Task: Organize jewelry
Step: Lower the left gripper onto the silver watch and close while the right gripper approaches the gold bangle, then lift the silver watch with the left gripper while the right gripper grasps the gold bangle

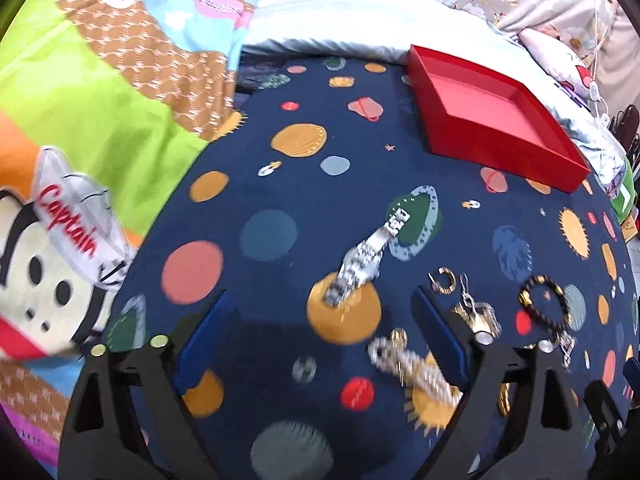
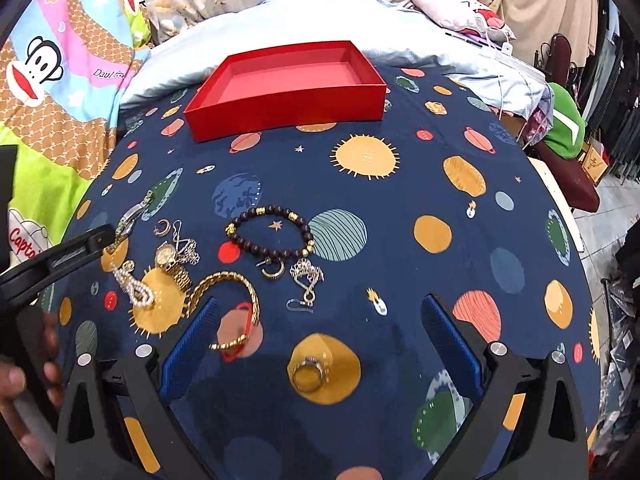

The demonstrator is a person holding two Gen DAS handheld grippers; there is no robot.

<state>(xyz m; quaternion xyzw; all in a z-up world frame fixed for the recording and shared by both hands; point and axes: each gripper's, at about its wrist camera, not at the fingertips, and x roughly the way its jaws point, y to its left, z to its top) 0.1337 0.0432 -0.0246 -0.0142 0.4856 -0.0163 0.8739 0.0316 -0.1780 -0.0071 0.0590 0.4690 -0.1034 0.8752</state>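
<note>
Jewelry lies on a navy planet-print cloth (image 2: 360, 208). An empty red box (image 2: 288, 84) sits at the far edge; it also shows in the left wrist view (image 1: 492, 120). My left gripper (image 1: 320, 300) is open, with a silver watch (image 1: 360, 264) just ahead between its fingers and a pearl piece (image 1: 408, 364) by the right finger. My right gripper (image 2: 320, 312) is open above a silver ring (image 2: 308, 372). A dark bead bracelet (image 2: 272, 232), a gold chain bracelet (image 2: 228, 288), a gold watch (image 2: 172, 264) and earrings (image 2: 304, 280) lie ahead of it.
A bright cartoon-monkey blanket (image 1: 80, 120) lies to the left. A pale blue pillow (image 2: 260, 20) sits behind the box. A chair with green cloth (image 2: 564, 128) stands at the right, past the cloth's edge. The left gripper's finger (image 2: 72, 256) shows at the left of the right wrist view.
</note>
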